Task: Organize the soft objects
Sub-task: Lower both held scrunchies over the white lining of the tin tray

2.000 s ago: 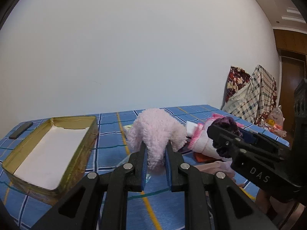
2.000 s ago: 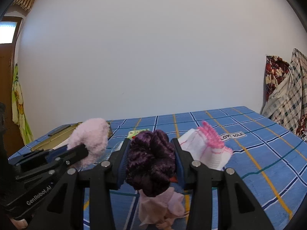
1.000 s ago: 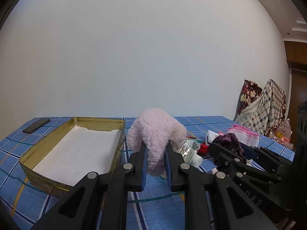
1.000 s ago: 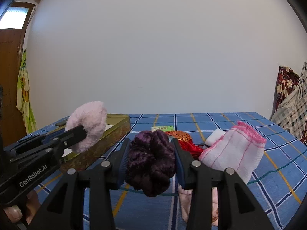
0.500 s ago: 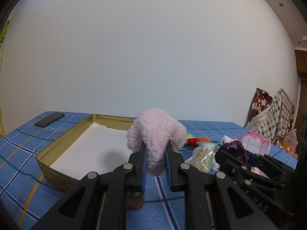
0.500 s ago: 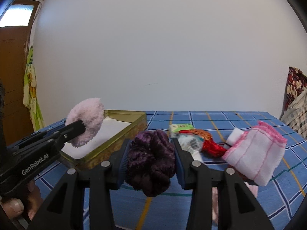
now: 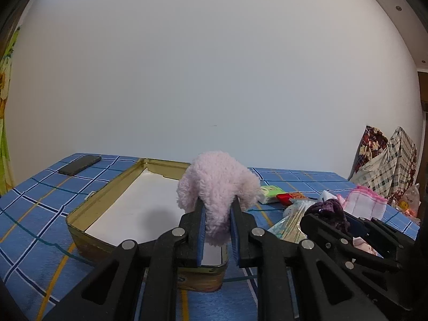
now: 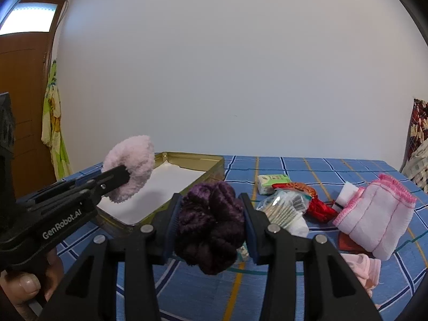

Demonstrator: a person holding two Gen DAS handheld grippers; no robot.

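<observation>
**Two scrunchies held above a checked cloth, beside an open tin**

Background: a plain white wall above a blue checked cloth [image 7: 40, 200] that fills the lower part of both views. One gold tin [image 7: 107, 195], white inside, lies lower centre-left in the left wrist view; one dark phone [image 7: 79, 165] lies at the cloth's far left edge.

Count: two grippers, two scrunchies, one tin. The left gripper [image 7: 216, 230] is clenched on the pink scrunchie [image 7: 218, 187], a fluffy pale ring pinched thin between the pads, held over the tin's near right corner. In the right wrist view it appears at centre-left, in front of the tin's white interior. The right gripper [image 8: 210, 222] grasps the purple scrunchie [image 8: 211, 219], a dark, velvety, ruffled bunch that bulges above and below the pads, at lower centre of its own view.

At right in the right wrist view lie a folded pink-edged cloth [image 8: 374, 214], a red pouch [image 8: 318, 206], a green-topped pack [image 8: 272, 183] and a clear packet [image 8: 283, 208].

Change: two seconds earlier the tin lay at the far left of the left wrist view; it now sits directly under the pink scrunchie. Both grips are unchanged.
</observation>
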